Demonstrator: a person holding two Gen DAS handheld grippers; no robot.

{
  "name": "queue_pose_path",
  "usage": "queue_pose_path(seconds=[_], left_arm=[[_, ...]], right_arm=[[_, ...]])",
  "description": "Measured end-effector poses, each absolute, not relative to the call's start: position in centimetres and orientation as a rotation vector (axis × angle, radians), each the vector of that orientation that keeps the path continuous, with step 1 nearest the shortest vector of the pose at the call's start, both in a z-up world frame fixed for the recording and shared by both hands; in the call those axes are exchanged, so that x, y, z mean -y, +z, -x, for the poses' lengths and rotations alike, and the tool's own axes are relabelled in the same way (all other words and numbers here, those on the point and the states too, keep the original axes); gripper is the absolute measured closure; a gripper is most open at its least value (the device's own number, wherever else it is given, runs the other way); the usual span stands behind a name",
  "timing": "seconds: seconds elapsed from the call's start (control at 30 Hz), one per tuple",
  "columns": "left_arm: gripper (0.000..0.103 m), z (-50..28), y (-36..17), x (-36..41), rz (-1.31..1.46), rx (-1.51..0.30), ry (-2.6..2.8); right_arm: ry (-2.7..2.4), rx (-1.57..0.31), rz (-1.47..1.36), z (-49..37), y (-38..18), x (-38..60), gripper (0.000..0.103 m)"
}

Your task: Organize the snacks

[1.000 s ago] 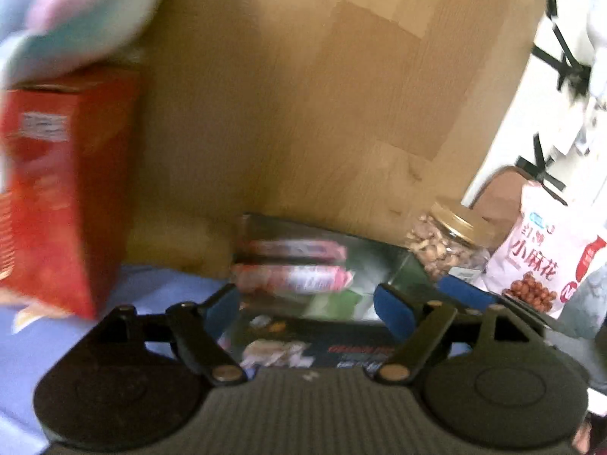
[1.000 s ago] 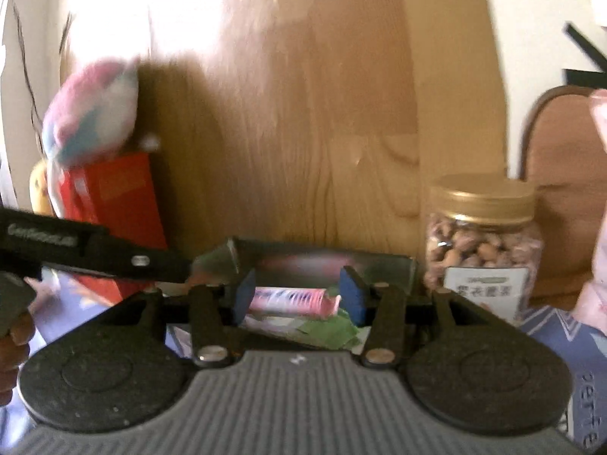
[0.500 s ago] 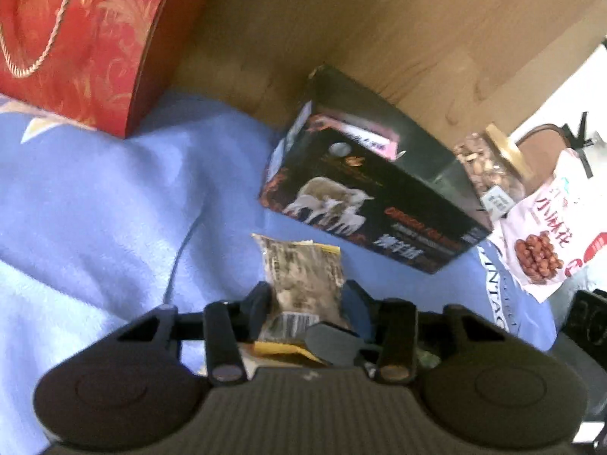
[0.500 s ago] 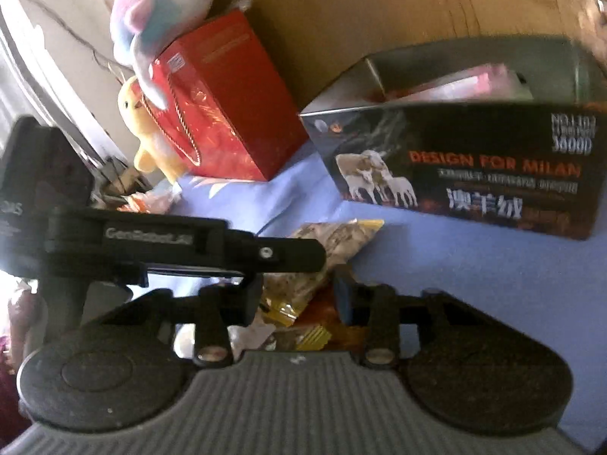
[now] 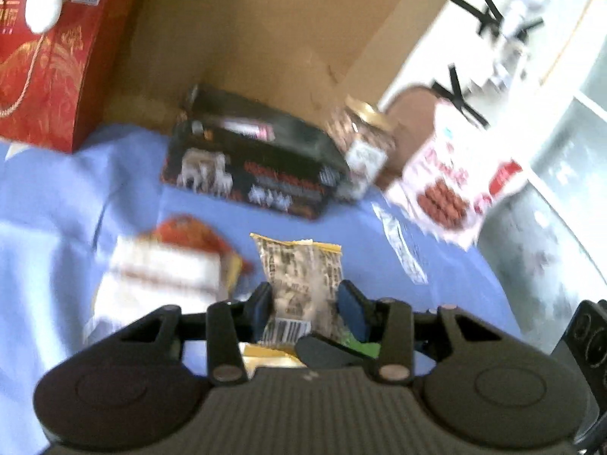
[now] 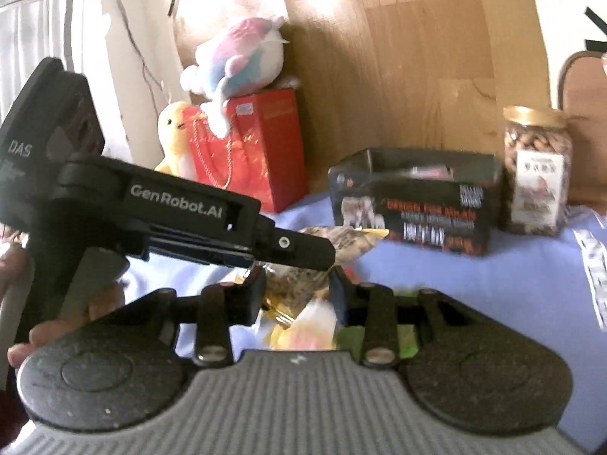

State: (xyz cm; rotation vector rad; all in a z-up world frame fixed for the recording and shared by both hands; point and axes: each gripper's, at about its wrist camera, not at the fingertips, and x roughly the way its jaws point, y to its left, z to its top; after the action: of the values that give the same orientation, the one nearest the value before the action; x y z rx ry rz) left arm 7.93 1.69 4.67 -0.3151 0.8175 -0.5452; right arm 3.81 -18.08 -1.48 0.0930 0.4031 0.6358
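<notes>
Left gripper [image 5: 305, 299]: clamped on the nut packet [image 5: 299, 273], bottom end.
Right gripper [image 6: 297, 290]: jaws partly apart; grip unclear.
Packet feel: light, soft, crinkly, slippery; best pinched by the flat edge.

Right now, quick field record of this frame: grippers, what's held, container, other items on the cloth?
left gripper: closed on the yellow-edged snack packet; jaws have just been closing
right gripper: jaws around a packet, pad contact unclear; jaws have just been closing
container: open black box on the blue cloth, a pink packet inside
right of box: nut jar, gold lid
left of box: red gift bag, plush toys on and beside it
loose on cloth: orange-and-white packet, blurred
far right: white-and-red snack bag
</notes>
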Motion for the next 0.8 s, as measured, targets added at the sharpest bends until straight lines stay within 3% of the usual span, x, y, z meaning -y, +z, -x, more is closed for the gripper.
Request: queue_pose_path(seconds=[0.4,0.8], left_arm=[[0.058,-2.4,2.6,-2.2,0.173,-0.821,-0.435],[0.052,-0.1,3.8,-8.2,0.336,-0.778,-0.385]], right_arm=[[0.77,-0.507,0.018,0.4,-4.7,14.9,0.059],[0.772,-0.442,-0.031,1.5,-3.8,18.2,0.052]])
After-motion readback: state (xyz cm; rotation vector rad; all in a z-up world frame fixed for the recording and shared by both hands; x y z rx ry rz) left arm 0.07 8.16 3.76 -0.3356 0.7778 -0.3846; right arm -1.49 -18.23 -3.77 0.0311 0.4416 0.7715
